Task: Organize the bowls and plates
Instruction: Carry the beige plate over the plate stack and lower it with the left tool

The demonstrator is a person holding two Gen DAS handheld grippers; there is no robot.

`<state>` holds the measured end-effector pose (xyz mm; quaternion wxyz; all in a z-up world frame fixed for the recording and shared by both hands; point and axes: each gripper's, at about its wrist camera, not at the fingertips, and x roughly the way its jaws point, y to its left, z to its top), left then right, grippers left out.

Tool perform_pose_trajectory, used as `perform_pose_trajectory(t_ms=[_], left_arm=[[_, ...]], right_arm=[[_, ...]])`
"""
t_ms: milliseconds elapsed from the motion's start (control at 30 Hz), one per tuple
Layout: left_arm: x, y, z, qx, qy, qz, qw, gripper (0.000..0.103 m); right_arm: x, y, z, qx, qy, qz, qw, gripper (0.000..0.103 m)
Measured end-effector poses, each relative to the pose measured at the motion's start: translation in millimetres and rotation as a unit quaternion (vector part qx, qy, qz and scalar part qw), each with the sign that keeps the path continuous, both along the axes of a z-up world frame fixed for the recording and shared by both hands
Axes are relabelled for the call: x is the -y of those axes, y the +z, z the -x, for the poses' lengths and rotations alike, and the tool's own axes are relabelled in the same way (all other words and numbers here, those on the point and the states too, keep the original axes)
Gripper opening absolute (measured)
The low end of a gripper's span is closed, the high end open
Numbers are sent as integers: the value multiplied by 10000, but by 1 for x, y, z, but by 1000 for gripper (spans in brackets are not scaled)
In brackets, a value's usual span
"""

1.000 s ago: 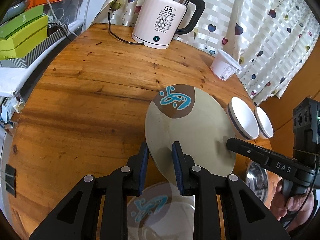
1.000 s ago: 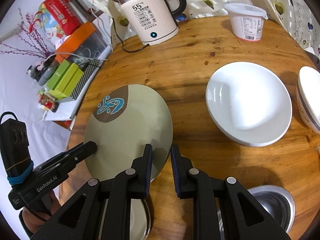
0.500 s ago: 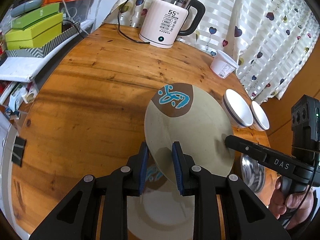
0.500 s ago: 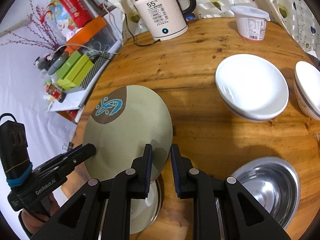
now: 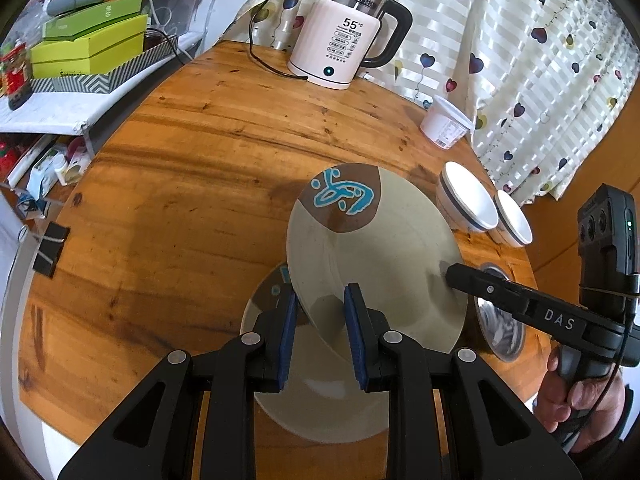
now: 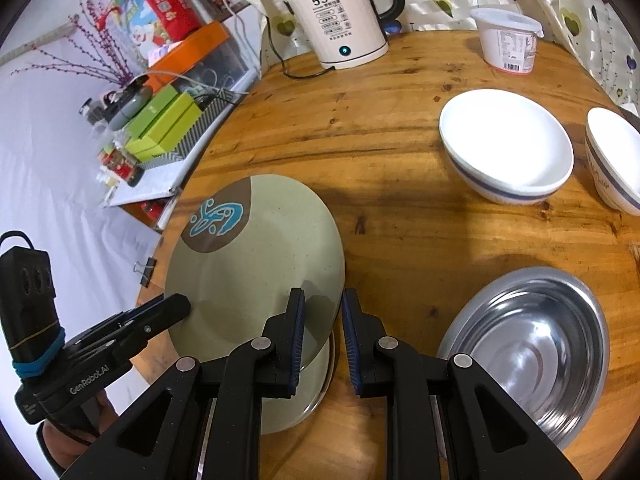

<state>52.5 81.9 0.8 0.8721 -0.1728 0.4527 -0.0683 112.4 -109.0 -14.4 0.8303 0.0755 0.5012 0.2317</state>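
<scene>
Both jaw sets are closed on the rim of one beige plate (image 5: 372,264). The left gripper (image 5: 320,320) clamps the plate's near edge in the left wrist view; the right gripper (image 6: 322,330) clamps the opposite edge, as seen in the right wrist view. Each gripper's blue pads straddle the rim, one pad above and one below. The plate is held tilted and clear of the surface, with its brown patch and blue motif on the far side.

Layout, largest item first:

1. Round wooden table (image 5: 192,184): carries all tableware.
2. Held beige plate: positioned directly over a second beige plate (image 5: 320,392) of the same pattern, which lies flat near the table's front edge. Whether the two plates touch cannot be determined.
3. Steel bowl (image 6: 536,352): rests on the table just beside the stacked plates, on the right gripper's side.
4. White kettle (image 5: 344,48): stands at the far edge of the table with its cord trailing off behind it.
5. Large white bowl (image 6: 504,148): sits upright beyond the steel bowl, with a dark band around its outside.
6. Small white bowl (image 6: 616,160): sits just beside the large white bowl, nearer the table's edge.
7. White lidded tub (image 6: 508,40): stands at the far edge near the curtain (image 5: 520,40).
</scene>
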Motion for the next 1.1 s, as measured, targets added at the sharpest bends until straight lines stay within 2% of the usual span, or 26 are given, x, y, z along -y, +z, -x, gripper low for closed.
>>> perform_pose_trajectory(t_ms=[567, 1100], left_arm=[[-4, -11, 35, -113, 236, -23, 9997, 25], [-5, -21, 45, -223, 325, -9, 9992, 25]], right_arm=[[-9, -12, 22, -89, 276, 98, 9995, 18], [-15, -20, 29, -191, 379, 202, 9989, 18]])
